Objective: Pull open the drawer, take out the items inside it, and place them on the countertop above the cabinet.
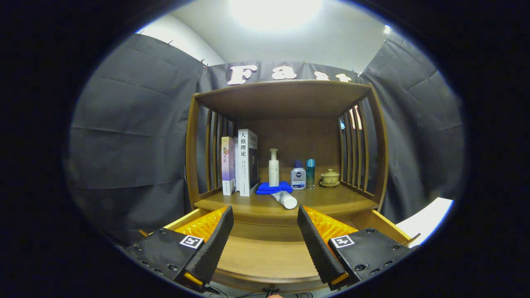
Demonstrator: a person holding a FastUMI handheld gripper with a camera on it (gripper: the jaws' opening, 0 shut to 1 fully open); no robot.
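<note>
Right below the tool (265,244) sits the drawer (265,256), already pulled out toward the camera, with its wooden floor showing bare between the two fingers. So the opening step looks done to me, and as far as I can see there's nothing left lying in the part of the drawer that's visible. The fingers cover its side portions, though, so I can't rule out something tucked there.

The tool is spread wide and holding nothing; both fingers hang over the drawer with a big gap between them.

Beyond the fingers, one level up, is the desk (331,203) above the cabinet. A white tube (285,199) lies on its side there, near the front edge and just ahead of the gap between the fingers, slightly toward the right finger. Its long axis runs diagonally, cap end toward the tool, other end resting against a folded blue cloth (273,188). Behind that stand a pump bottle (273,167), a squat white bottle (298,176), a slim teal bottle (310,174) and a small lidded cup (330,178), with some books (242,163) upright off to the left.

My guess is that the unloading is mostly or fully finished. If anything's still in the drawer, the tool would have to tip down into it, since the drawer lies under and behind the fingertips, not ahead.
</note>
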